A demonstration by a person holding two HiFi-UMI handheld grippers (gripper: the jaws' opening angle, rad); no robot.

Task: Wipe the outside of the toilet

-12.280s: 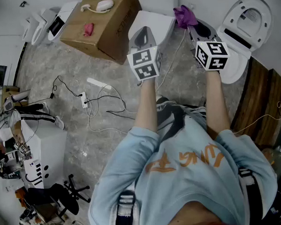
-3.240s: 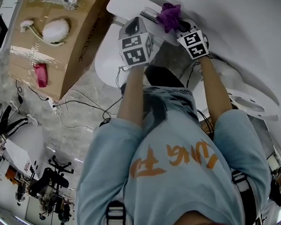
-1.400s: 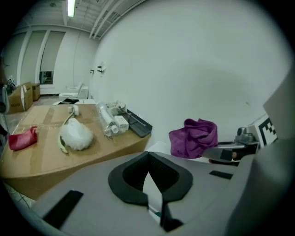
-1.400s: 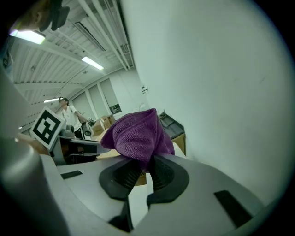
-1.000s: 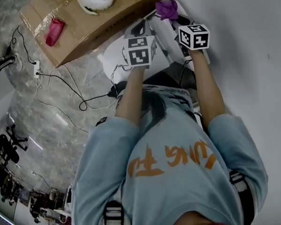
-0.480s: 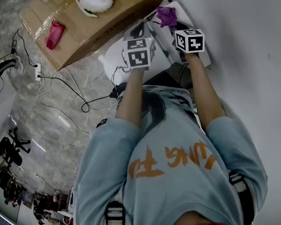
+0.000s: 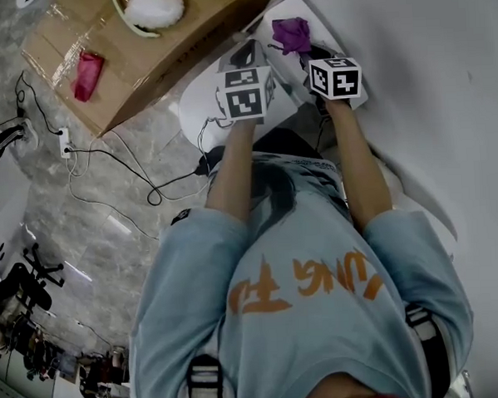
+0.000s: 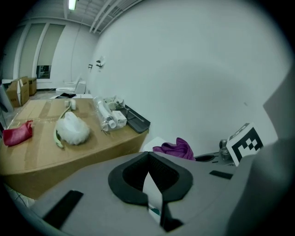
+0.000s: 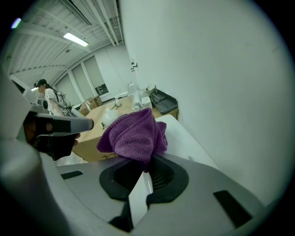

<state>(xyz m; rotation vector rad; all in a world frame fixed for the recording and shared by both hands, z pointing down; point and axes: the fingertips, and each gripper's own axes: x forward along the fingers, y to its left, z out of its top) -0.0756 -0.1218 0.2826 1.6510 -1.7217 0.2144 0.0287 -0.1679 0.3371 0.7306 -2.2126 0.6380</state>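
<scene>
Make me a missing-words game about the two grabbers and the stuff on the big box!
The right gripper is shut on a ___ cloth.
The left gripper has its jaws together and holds ___.
The white fluffy brush lies on top of the cardboard ___.
The small pouch lying on the same top is ___.
Missing words: purple; nothing; box; red.
</scene>
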